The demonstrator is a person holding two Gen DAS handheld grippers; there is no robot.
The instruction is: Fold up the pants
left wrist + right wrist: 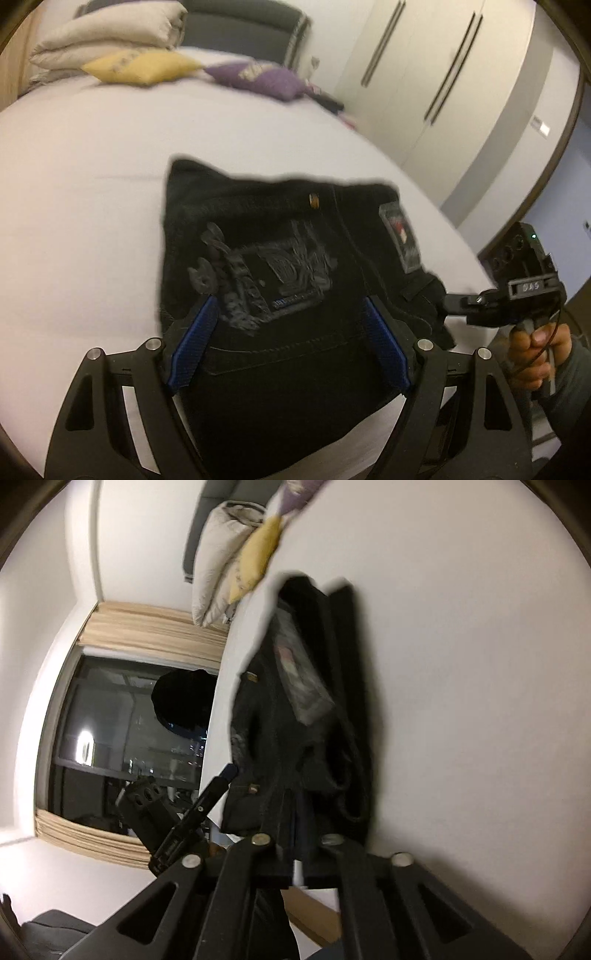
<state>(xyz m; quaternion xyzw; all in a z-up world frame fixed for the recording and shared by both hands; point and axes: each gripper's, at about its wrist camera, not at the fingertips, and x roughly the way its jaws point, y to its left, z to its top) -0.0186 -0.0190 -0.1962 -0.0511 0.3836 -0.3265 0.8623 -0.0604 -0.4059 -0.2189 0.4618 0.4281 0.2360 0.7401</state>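
The black pants (280,295) lie folded on the white bed (81,177), the left gripper (288,328) spread wide above them, the right gripper (295,812) clamped on their edge.

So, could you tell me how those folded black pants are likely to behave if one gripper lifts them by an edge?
The black pants would probably flop and unfold, since they lie as loose, rumpled layers on the bed. They look like thick denim with stitched seams, so likely heavy for their size. The coarse cloth should not slip easily.
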